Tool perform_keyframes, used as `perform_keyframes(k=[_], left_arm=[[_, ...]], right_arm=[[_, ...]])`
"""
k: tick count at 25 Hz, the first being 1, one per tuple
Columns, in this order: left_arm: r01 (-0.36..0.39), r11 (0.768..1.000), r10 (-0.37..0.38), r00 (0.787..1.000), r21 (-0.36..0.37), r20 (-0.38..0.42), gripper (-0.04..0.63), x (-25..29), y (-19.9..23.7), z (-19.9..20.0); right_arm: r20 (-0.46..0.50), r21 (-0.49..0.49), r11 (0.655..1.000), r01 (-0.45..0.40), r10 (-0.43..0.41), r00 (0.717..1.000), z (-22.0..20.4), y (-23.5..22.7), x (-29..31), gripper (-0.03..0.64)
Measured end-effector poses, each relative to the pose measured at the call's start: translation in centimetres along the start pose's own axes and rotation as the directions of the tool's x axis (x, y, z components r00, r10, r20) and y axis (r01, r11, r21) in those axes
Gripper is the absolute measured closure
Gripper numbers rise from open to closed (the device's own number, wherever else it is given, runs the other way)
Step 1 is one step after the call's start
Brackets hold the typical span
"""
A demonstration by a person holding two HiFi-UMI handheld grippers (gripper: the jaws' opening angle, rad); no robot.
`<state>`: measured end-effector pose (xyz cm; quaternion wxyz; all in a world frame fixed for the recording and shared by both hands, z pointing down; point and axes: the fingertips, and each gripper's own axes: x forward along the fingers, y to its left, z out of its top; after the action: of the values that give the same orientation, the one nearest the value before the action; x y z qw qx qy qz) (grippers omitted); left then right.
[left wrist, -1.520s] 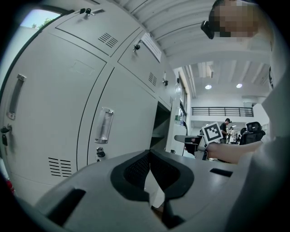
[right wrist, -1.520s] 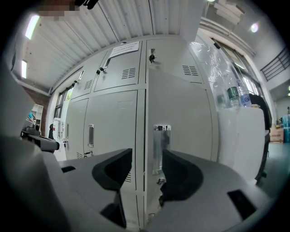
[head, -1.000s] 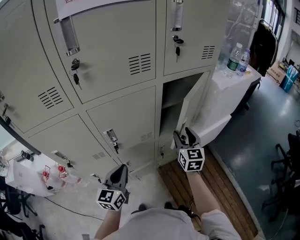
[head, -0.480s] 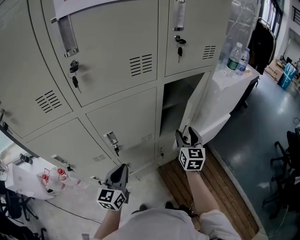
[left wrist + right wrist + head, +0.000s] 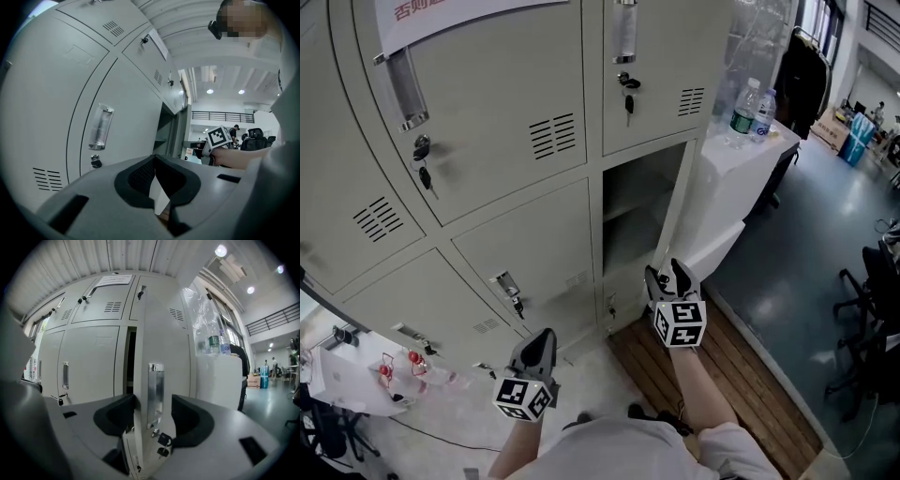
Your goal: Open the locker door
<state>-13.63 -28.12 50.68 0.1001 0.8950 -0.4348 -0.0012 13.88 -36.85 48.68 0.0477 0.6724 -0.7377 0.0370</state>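
Door (image 5: 159, 324) stood open; job looked done. Right hand-held gripper (image 5: 667, 277) had just been opening, jaws wide and loose around handle (image 5: 156, 390). Left hand-held gripper (image 5: 542, 337) was narrow and empty.

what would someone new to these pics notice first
A wall of grey lockers fills the head view, and one lower locker door near its right end stands open on a dark compartment. The right hand-held gripper is at that door; its jaws have just been opening, and the door's metal handle stands between them. Two water bottles stand on a white cabinet beside the lockers.
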Motion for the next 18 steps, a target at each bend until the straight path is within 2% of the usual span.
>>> perform_keyframes(k=[10,18], left_arm=[[0.089,0.996,-0.089,0.996,0.005,-0.022,0.591,2.8,-4.0,-0.8],[0.13,0.992,-0.13,0.991,0.008,-0.022,0.591,4.7,-7.6,-1.2]], right_arm=[[0.013,0.015,0.997,0.073,-0.073,0.997,-0.7,-4.9,-3.8,0.399],[0.003,0.015,0.987,0.162,-0.162,0.987,-1.5,-10.4,-6.2,0.399]])
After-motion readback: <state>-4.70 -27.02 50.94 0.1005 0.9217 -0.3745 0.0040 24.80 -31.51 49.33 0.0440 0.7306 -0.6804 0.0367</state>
